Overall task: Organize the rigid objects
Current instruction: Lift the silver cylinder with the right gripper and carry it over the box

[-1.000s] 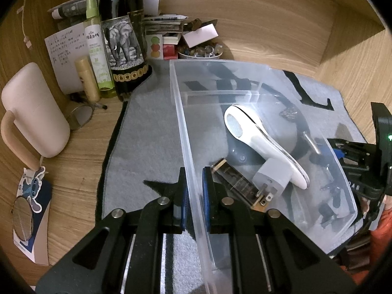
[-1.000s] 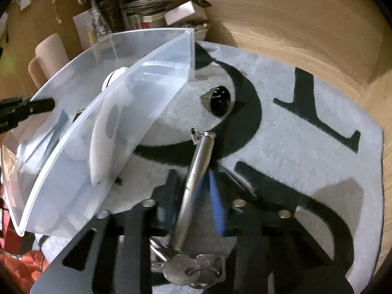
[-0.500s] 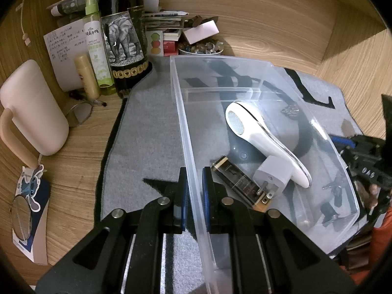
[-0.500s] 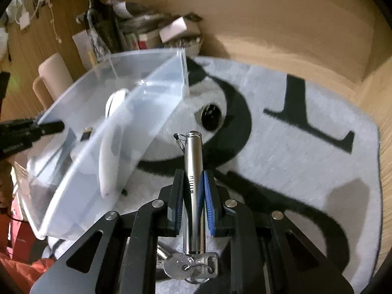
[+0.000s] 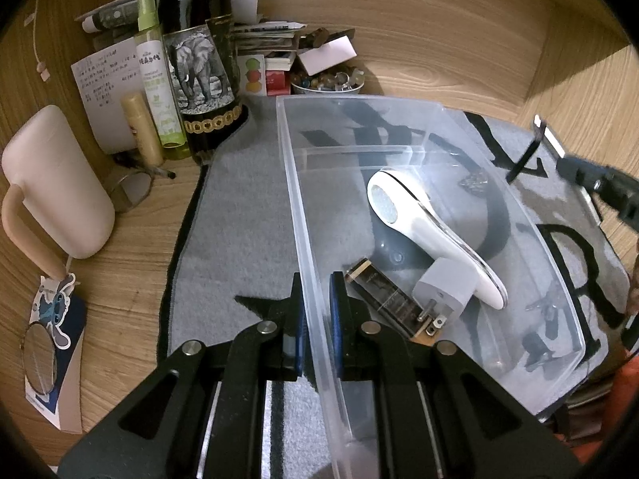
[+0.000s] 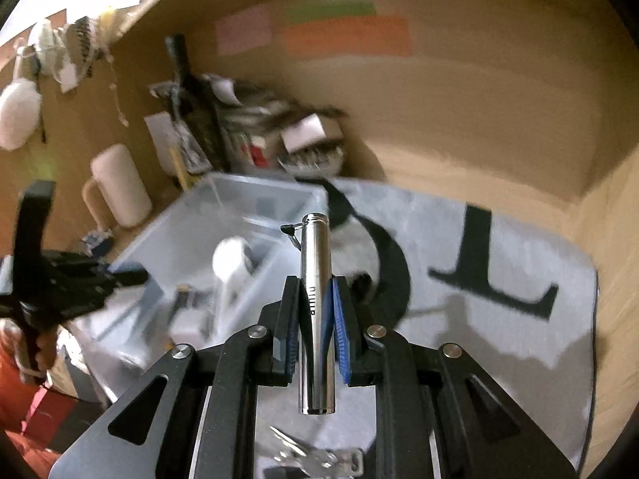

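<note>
One steel cylinder [image 6: 316, 303], lengthwise between tongs [image 6: 315, 311].

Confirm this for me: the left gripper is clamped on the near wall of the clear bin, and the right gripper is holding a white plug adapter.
One thing is wrong. The right gripper holds a silver metal cylinder, as the right wrist view shows; the white plug adapter lies inside the clear bin. The left gripper is indeed clamped on the bin's near wall.
</note>
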Available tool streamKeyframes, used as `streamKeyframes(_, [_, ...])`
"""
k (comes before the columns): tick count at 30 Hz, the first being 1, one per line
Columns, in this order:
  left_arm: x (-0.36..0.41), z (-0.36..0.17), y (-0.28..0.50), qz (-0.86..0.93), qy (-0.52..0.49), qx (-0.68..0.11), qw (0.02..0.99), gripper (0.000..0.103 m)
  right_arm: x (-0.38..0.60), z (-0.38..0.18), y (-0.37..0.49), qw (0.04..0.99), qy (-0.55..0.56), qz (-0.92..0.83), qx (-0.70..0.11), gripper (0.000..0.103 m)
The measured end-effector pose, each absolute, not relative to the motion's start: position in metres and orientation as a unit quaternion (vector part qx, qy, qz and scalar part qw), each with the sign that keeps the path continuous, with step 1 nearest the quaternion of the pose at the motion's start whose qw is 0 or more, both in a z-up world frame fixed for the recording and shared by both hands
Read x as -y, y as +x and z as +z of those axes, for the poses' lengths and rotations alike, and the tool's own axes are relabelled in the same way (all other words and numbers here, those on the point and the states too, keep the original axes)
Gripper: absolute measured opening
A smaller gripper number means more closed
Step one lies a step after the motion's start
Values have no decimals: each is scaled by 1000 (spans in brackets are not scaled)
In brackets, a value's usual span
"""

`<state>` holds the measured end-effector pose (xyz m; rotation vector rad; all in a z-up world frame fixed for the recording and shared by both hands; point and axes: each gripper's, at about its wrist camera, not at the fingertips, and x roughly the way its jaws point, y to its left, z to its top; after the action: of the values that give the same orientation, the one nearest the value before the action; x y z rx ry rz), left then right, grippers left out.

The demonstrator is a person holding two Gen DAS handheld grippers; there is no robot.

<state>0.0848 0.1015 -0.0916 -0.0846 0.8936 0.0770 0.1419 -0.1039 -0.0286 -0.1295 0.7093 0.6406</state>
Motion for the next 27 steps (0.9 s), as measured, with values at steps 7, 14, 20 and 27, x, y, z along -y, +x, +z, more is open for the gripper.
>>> streamKeyframes(7, [-101, -90, 84, 36, -37, -429, 902, 10, 77, -2, 129, 887, -76, 341, -302, 14])
streamKeyframes(14, [-100, -90, 80, 31, -33, -427, 903, 10, 52, 1, 124, 878, -85, 367, -295, 14])
streamKeyframes(20, [-102, -90, 78, 24, -37, -423, 905, 10, 30, -12, 124, 863, -105, 379, -317, 14])
streamKeyframes(27, [-103, -90, 76, 17, -37, -418, 908, 10, 3, -38, 125, 840, -142, 387, -353, 14])
